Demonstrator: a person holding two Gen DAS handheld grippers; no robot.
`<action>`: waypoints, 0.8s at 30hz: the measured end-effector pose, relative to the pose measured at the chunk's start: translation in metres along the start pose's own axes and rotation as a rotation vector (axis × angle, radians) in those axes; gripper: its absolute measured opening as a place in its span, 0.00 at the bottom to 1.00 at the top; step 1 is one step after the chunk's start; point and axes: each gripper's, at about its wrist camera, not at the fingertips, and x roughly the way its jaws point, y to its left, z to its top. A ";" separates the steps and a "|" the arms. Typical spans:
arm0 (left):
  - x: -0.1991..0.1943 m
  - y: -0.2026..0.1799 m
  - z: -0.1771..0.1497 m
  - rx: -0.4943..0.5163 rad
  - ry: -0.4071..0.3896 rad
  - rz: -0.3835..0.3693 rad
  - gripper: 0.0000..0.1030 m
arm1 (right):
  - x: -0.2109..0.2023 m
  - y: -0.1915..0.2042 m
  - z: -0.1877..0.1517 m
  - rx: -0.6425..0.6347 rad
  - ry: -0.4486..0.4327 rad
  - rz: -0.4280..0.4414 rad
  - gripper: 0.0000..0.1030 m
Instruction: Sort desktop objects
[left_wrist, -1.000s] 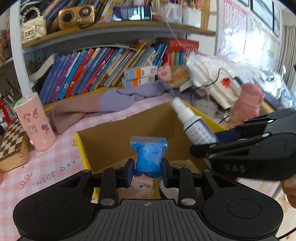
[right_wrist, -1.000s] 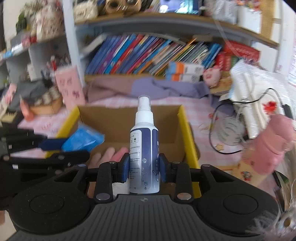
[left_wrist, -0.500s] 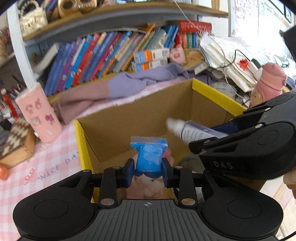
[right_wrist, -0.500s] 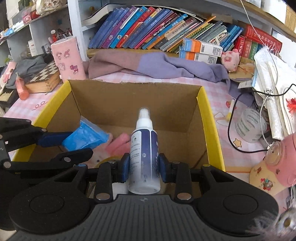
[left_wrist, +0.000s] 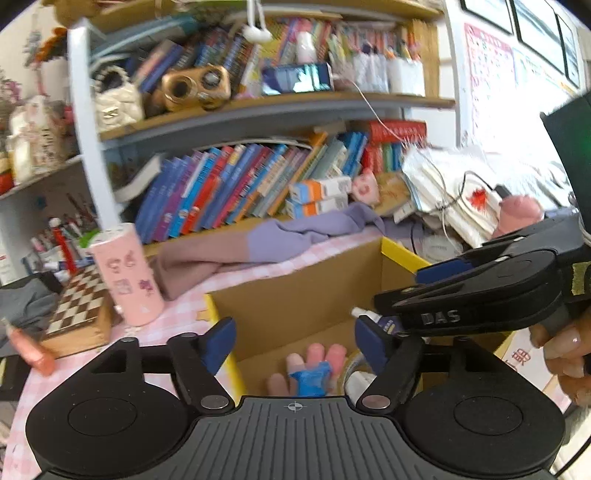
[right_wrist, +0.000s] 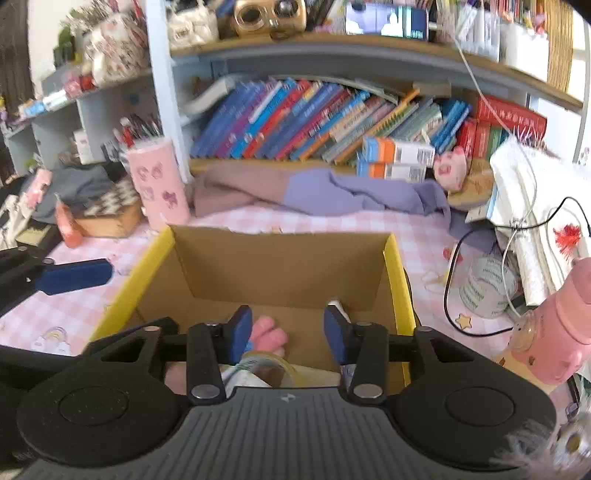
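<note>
The cardboard box with a yellow rim lies under both grippers. My left gripper hangs above its near left corner, jaws opening wide with nothing between them. The blue bag lies loose on a pink toy on the box floor. Over the box's near side, the jaws of my right gripper are opening too, and no pad presses on anything. The spray bottle rests in the box by the right finger, mostly hidden; its white tip also shows in the left wrist view.
A pink cup and a chessboard box stand left of the box. A purple cloth lies behind it below the bookshelf. To the right are a white jar with a black cable and a pink bottle.
Both grippers have opened. The blue bag dropped from the left jaws into the box and the spray bottle left the right jaws. The left gripper rose and drew back.
</note>
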 end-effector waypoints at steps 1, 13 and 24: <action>-0.006 0.003 -0.002 -0.005 -0.004 0.004 0.75 | -0.006 0.001 -0.001 -0.010 -0.010 -0.005 0.43; -0.084 0.050 -0.044 -0.084 0.005 0.113 0.83 | -0.070 0.034 -0.032 -0.066 -0.075 -0.074 0.45; -0.141 0.070 -0.100 -0.194 0.030 0.146 0.88 | -0.108 0.100 -0.086 -0.017 -0.038 -0.083 0.46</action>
